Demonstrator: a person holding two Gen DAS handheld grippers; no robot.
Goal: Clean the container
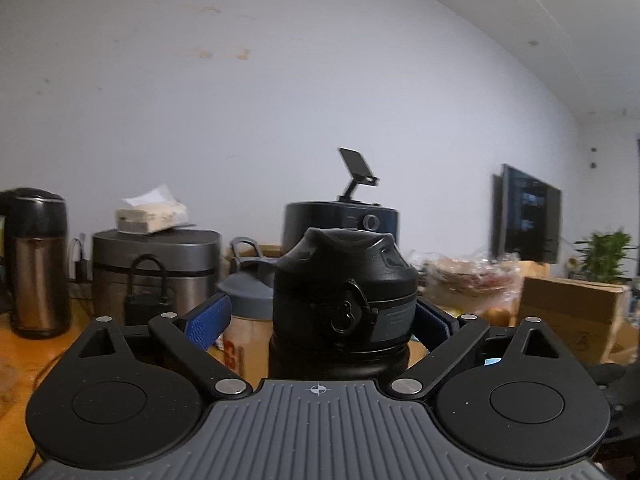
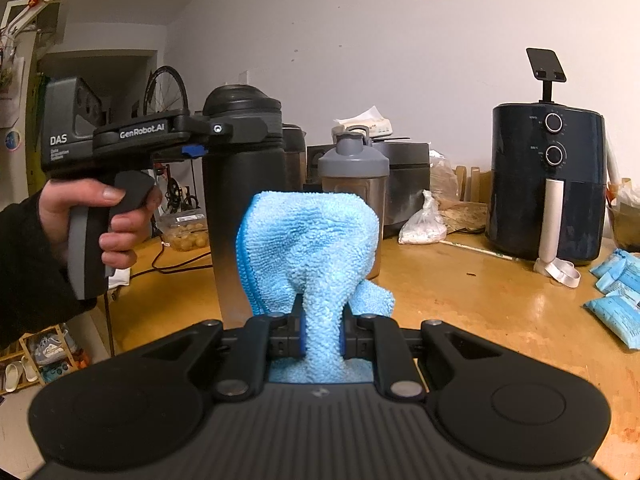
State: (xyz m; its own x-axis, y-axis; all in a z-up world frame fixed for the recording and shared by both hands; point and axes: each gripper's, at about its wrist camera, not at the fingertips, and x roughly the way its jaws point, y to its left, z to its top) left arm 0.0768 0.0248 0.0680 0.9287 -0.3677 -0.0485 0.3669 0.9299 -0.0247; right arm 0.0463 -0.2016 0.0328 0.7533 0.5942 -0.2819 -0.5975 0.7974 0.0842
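A tall black bottle [image 2: 244,200] with a black lid [image 1: 344,272] stands upright on the wooden table [image 2: 480,300]. My left gripper [image 1: 320,320] is closed around its neck just below the lid; its blue pads [image 1: 208,320] sit on either side. In the right wrist view the left gripper [image 2: 200,136] holds the bottle near its top. My right gripper [image 2: 322,338] is shut on a light blue microfibre cloth [image 2: 312,240], which stands bunched up just right of the bottle's body, close to it or touching.
A grey-lidded shaker bottle [image 2: 354,176], a rice cooker [image 2: 404,184], a dark air fryer [image 2: 548,176], a white plastic bag [image 2: 424,224] and blue packets [image 2: 616,292] sit on the table. A thermos [image 1: 36,264] and cardboard box [image 1: 572,312] show in the left view.
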